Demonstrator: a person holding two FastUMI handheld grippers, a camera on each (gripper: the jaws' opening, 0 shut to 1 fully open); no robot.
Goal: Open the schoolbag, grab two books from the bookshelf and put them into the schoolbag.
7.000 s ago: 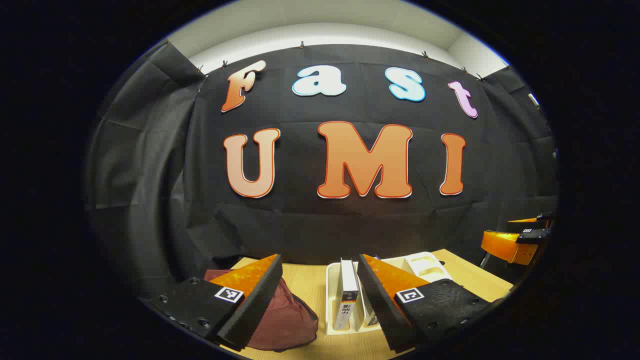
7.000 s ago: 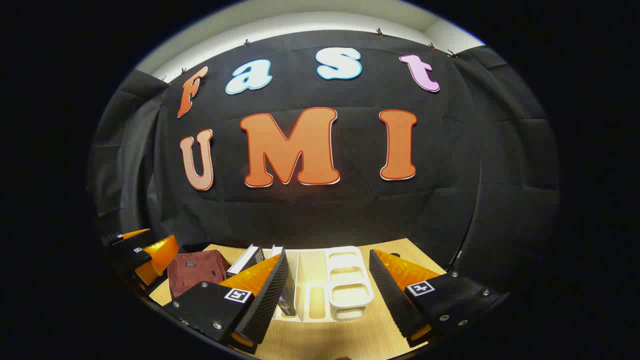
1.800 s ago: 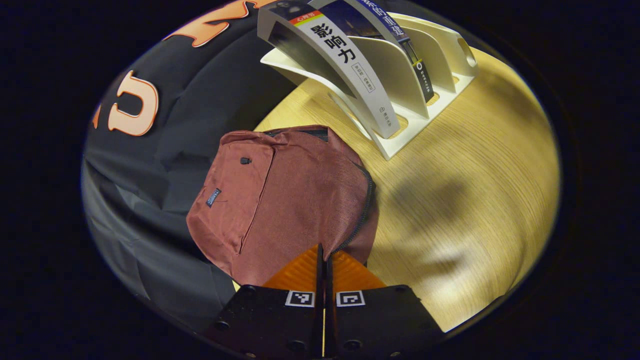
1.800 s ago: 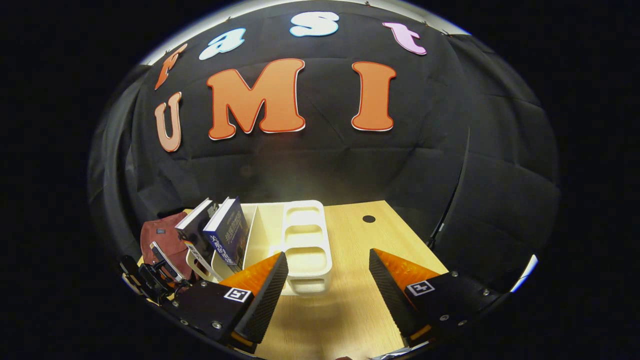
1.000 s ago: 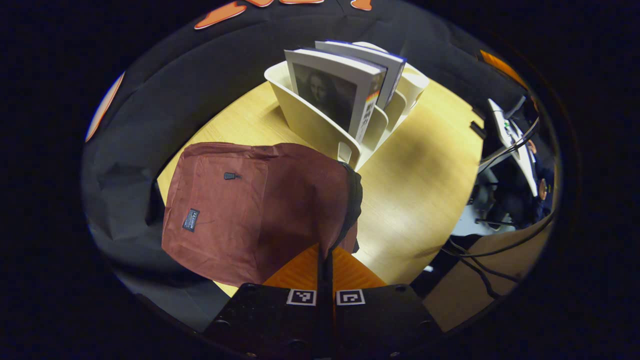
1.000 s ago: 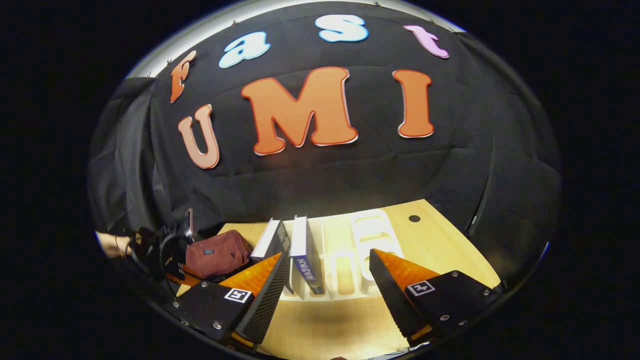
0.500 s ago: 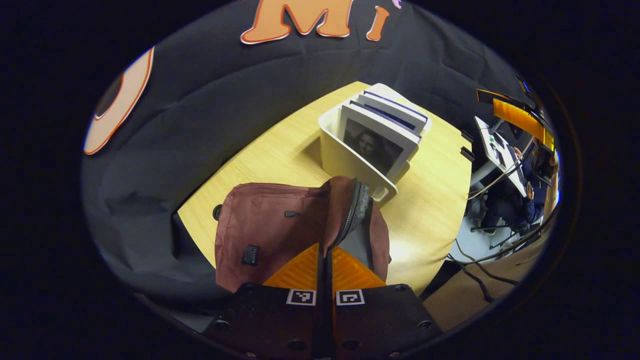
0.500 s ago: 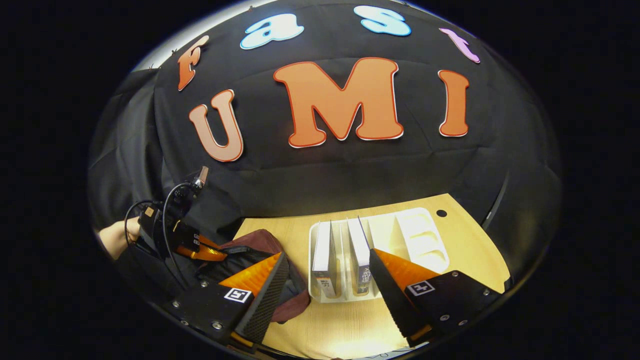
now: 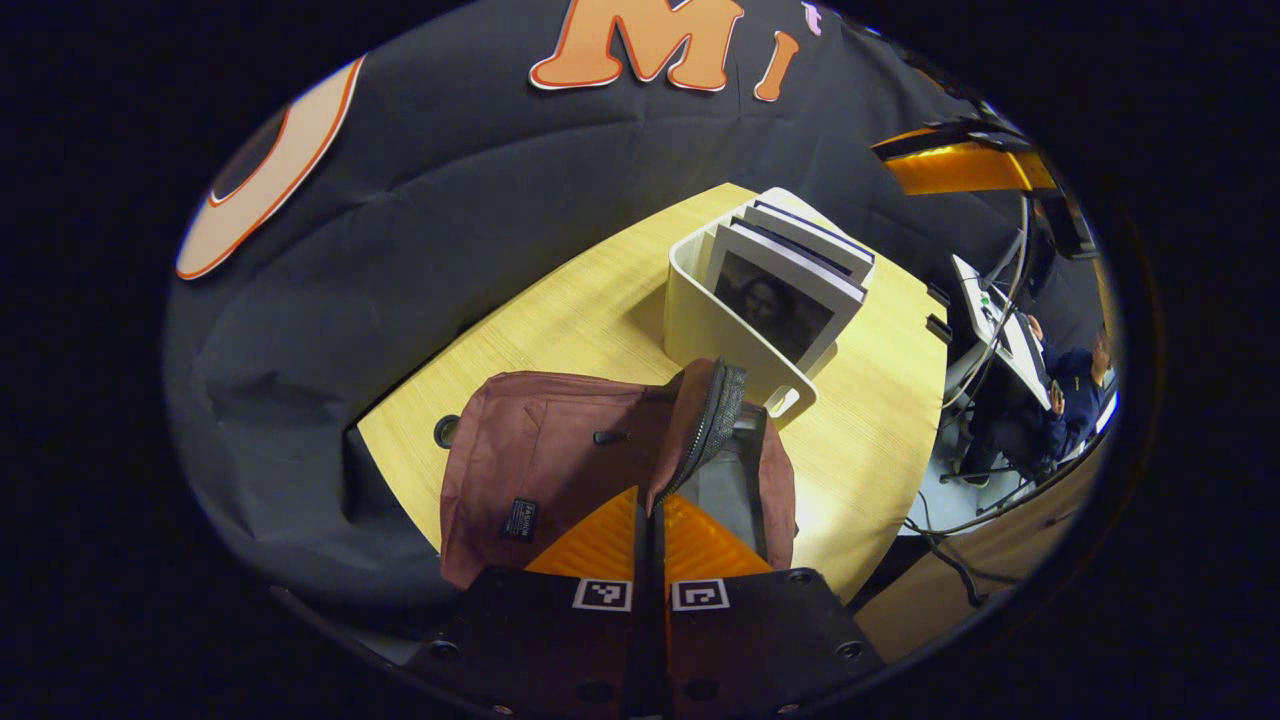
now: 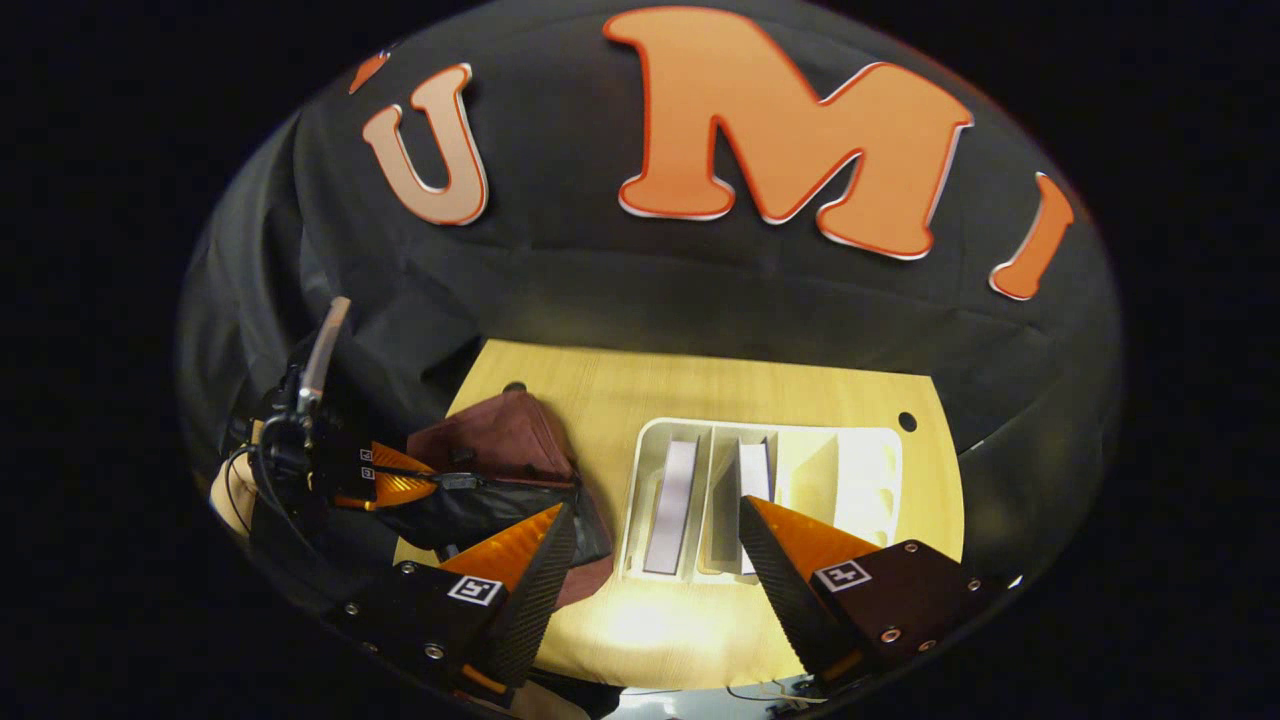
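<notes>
Left gripper view has your left tongs [image 9: 648, 505] pinched tight on the zipper edge of the schoolbag [image 9: 560, 455] on the bench [image 10: 760, 385], flap lifted, mouth partly open. Your right tongs [image 10: 655, 560] hang wide and empty above the bookshelf [image 10: 860, 470], both books [image 10: 672, 505] unpicked: packing is all ahead of you.

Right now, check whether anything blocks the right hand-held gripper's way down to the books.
Nothing visible does. The right hand-held gripper hangs open above the bookshelf, and both books stand upright with their top edges exposed.

Maroon schoolbag [image 9: 540, 460], cream bookshelf [image 9: 715, 335]
</notes>
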